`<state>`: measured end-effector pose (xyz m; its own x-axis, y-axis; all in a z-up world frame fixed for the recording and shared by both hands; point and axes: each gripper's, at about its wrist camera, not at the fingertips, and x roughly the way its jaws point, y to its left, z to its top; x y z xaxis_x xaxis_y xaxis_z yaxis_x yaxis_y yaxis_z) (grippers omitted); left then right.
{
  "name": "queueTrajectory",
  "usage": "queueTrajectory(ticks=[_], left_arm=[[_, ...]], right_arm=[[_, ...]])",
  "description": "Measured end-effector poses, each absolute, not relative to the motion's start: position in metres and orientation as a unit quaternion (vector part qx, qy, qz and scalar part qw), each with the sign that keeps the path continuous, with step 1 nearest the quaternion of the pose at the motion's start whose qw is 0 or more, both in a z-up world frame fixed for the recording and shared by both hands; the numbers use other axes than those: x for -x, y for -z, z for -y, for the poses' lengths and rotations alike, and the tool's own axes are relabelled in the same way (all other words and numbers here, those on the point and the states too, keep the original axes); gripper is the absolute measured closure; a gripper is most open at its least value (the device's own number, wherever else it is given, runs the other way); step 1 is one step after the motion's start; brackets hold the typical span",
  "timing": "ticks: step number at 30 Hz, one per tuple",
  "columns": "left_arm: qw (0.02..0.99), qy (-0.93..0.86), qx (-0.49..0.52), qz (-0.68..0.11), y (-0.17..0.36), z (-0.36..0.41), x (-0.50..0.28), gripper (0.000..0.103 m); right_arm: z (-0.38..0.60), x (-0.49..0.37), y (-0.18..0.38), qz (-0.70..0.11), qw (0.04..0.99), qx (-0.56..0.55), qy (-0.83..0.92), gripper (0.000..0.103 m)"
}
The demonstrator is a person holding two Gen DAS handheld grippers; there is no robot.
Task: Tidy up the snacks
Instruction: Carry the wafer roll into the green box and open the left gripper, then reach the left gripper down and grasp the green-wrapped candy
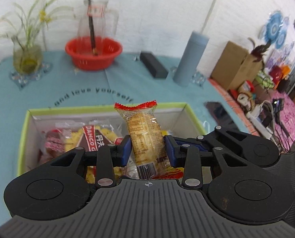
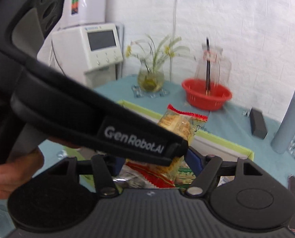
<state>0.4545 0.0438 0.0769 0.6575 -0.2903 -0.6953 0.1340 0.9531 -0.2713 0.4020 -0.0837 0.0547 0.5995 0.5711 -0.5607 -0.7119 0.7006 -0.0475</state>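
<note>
My left gripper (image 1: pixel 147 148) is shut on a clear-wrapped biscuit packet (image 1: pixel 145 136) with red crimped ends, held upright above a green-rimmed white box (image 1: pixel 107 107). The box holds several snack packets, one red and yellow (image 1: pixel 92 138). In the right wrist view the left gripper's black body (image 2: pixel 107 130) crosses in front, carrying the same packet (image 2: pixel 179 125) over the box (image 2: pixel 223 140). My right gripper (image 2: pixel 157 162) is mostly hidden behind it; one blue pad (image 2: pixel 195 162) shows, with red and green snack packets (image 2: pixel 163 176) by it. Whether it grips them I cannot tell.
On the teal tablecloth (image 1: pixel 127 79) stand a red basket (image 1: pixel 93 53) with a glass jug, a flower vase (image 1: pixel 27 57), a black case (image 1: pixel 153 65), a grey-blue cylinder (image 1: pixel 191 57) and a phone (image 1: pixel 217 111). Cardboard boxes and clutter lie right.
</note>
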Motion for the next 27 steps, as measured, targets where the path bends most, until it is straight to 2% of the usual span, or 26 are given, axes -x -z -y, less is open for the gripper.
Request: queueTrajectory(ticks=[4,5,6,8,11,14,19,23,27], left_arm=[[0.897,0.118,0.100,-0.414,-0.047,-0.045,-0.465,0.086],[0.898,0.122,0.102,-0.411,-0.047,-0.046,-0.463,0.079],[0.898,0.134,0.109,-0.405,-0.048,-0.048,-0.460,0.067],[0.902,0.142,0.120,-0.390,-0.058,-0.050,-0.449,0.055],[0.917,0.146,0.119,-0.352,-0.083,-0.052,-0.417,0.046],[0.925,0.153,0.121,-0.326,-0.097,-0.054,-0.370,0.033],[0.915,0.161,0.142,-0.341,-0.072,-0.055,-0.293,0.032],[0.887,0.158,0.220,-0.373,-0.039,-0.068,-0.246,0.032],[0.869,0.150,0.264,-0.389,-0.021,-0.081,-0.227,0.032]], right_arm=[[0.084,-0.431,-0.027,-0.308,0.866,0.116,-0.377,0.023],[0.085,-0.431,-0.024,-0.304,0.866,0.111,-0.380,0.021],[0.086,-0.430,-0.022,-0.298,0.868,0.108,-0.384,0.016],[0.090,-0.423,-0.026,-0.281,0.876,0.105,-0.377,0.012],[0.099,-0.392,-0.041,-0.234,0.894,0.127,-0.360,0.010],[0.119,-0.352,-0.053,-0.203,0.904,0.128,-0.353,0.010],[0.157,-0.280,-0.035,-0.213,0.903,0.073,-0.365,0.010],[0.173,-0.229,0.000,-0.245,0.902,0.018,-0.355,0.010],[0.167,-0.212,0.023,-0.283,0.896,0.019,-0.343,0.010]])
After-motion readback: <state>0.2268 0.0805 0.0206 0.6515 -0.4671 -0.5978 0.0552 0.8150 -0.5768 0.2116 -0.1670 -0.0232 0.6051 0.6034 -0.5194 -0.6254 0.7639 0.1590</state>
